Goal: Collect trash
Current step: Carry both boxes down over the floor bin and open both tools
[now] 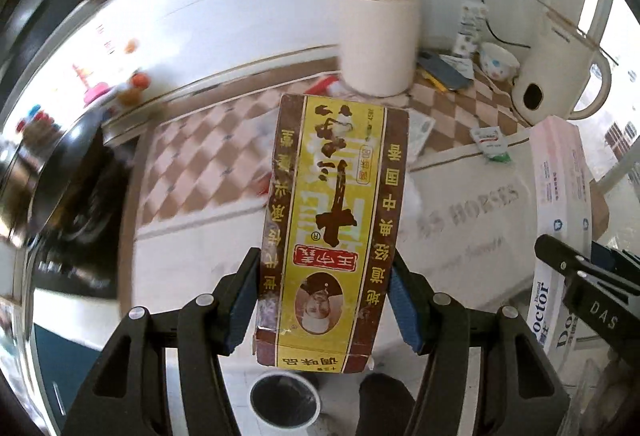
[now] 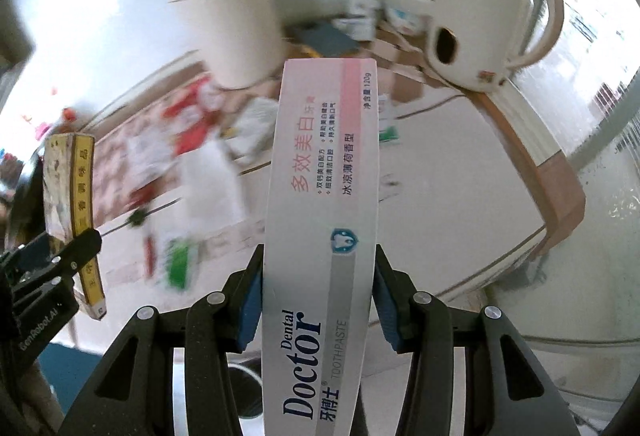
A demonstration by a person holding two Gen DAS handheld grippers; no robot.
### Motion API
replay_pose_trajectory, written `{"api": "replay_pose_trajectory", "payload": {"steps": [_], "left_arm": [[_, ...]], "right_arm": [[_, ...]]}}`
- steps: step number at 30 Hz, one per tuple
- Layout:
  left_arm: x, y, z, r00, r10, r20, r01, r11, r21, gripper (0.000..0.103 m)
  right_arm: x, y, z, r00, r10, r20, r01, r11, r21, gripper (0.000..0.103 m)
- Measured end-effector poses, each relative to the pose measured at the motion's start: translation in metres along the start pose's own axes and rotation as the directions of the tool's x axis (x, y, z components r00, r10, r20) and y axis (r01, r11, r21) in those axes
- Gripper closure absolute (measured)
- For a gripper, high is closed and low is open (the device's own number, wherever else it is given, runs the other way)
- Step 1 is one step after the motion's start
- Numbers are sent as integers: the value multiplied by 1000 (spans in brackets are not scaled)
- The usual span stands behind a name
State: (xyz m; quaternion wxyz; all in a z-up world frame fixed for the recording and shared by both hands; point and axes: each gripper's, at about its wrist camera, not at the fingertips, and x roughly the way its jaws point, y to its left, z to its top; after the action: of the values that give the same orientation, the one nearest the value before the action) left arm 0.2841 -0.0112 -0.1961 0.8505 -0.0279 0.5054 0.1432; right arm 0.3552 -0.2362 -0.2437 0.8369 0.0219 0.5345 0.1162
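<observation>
My left gripper (image 1: 322, 272) is shut on a yellow and brown seasoning box (image 1: 336, 220), held upright above the table edge. My right gripper (image 2: 319, 268) is shut on a white and pink Dental Doctor toothpaste box (image 2: 324, 195). The toothpaste box (image 1: 560, 203) and right gripper also show at the right of the left wrist view. The seasoning box (image 2: 74, 203) shows at the left of the right wrist view. A small round bin (image 1: 285, 398) with a dark inside sits on the floor below the left gripper. Loose wrappers (image 2: 192, 123) lie on the checkered cloth.
A white cylinder holder (image 1: 378, 39) with brown sticks stands at the back of the table. A white kettle (image 1: 560, 67) stands at the right, with a bowl (image 1: 498, 60) and a phone (image 1: 444, 69) beside it. A dark pan (image 1: 60, 163) is at the left.
</observation>
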Motion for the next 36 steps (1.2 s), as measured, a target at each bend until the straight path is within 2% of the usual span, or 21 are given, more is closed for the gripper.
{"api": "replay_pose_trajectory", "payload": {"steps": [5,8,12,15,18,21,22,23,26,30,32,34,35,36], "left_arm": [[-36,56,-62,1000,10,3,-10,998,-58,46],[-47,90,-103,1000,4,-21,-6,995,-96,46],[-39,126,-154,995,-16,-103,1,990,-144,46],[-14,149,-192,979,-57,-198,16,979,-203,46],[33,170,-234,940,-132,-314,38,957,-288,46],[82,181,-267,898,-195,-395,43,931,-363,46],[111,186,-284,873,-227,-432,42,917,-397,46],[124,188,-294,862,-244,-445,43,909,-414,46],[202,192,-338,805,-315,-503,46,878,-476,46],[282,193,-390,751,-341,-565,18,867,-499,46],[322,191,-419,713,-363,-599,-4,853,-522,46],[362,189,-450,679,-395,-619,-22,831,-556,46],[378,188,-462,664,-405,-628,-31,825,-565,46],[387,187,-468,657,-409,-634,-38,821,-569,46]], "right_arm": [[-40,56,-59,999,34,35,-31,997,-73,53],[-55,88,-98,998,54,29,-50,993,-107,53],[-61,128,-154,998,69,-7,-69,986,-152,53],[-49,152,-195,995,73,-75,-85,980,-182,53],[-21,170,-238,978,99,-182,-136,971,-199,53],[25,180,-283,945,125,-303,-189,963,-193,53],[38,180,-291,936,128,-327,-198,962,-190,53],[61,181,-309,918,137,-372,-215,960,-178,53],[123,181,-355,866,168,-470,-258,957,-133,53],[212,183,-413,812,175,-557,-278,955,-104,53],[250,184,-438,788,169,-592,-277,956,-97,53],[298,187,-470,753,160,-638,-279,956,-89,53],[313,189,-479,742,153,-653,-277,957,-91,53],[337,192,-496,725,141,-674,-278,955,-100,53]]}}
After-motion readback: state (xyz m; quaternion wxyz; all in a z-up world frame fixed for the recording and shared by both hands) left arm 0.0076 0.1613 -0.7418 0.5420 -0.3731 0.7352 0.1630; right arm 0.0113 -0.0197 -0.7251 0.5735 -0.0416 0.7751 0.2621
